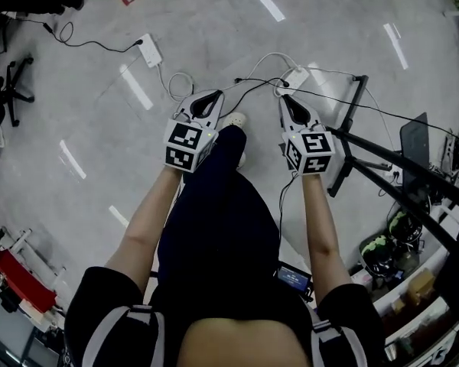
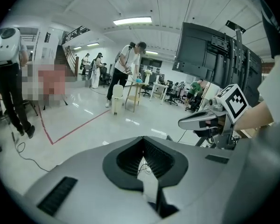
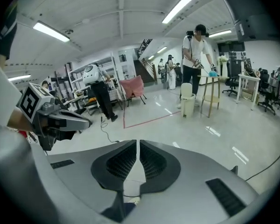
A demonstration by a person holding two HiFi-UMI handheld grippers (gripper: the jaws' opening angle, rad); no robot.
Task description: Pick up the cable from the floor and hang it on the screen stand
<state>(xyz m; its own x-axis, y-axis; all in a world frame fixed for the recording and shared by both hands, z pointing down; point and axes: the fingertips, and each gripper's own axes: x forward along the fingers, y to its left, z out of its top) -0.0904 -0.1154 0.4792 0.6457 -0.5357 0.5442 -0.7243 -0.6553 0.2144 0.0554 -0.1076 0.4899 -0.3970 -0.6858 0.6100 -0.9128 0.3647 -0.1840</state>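
A thin black cable runs along the grey floor just beyond both gripper tips and trails right toward the black screen stand. The stand's dark screen rises at the right of the left gripper view. My left gripper hovers above the floor with its tips together and nothing visibly between them. Beside it, my right gripper is also shut, a hairline slit between the pads and no cable seen in it. Each gripper shows in the other's view.
White power strips with a looped white cable lie ahead. An office chair stands far left, boxes and gear at the right. A person by a white bin and stool works farther off. Red tape marks the floor.
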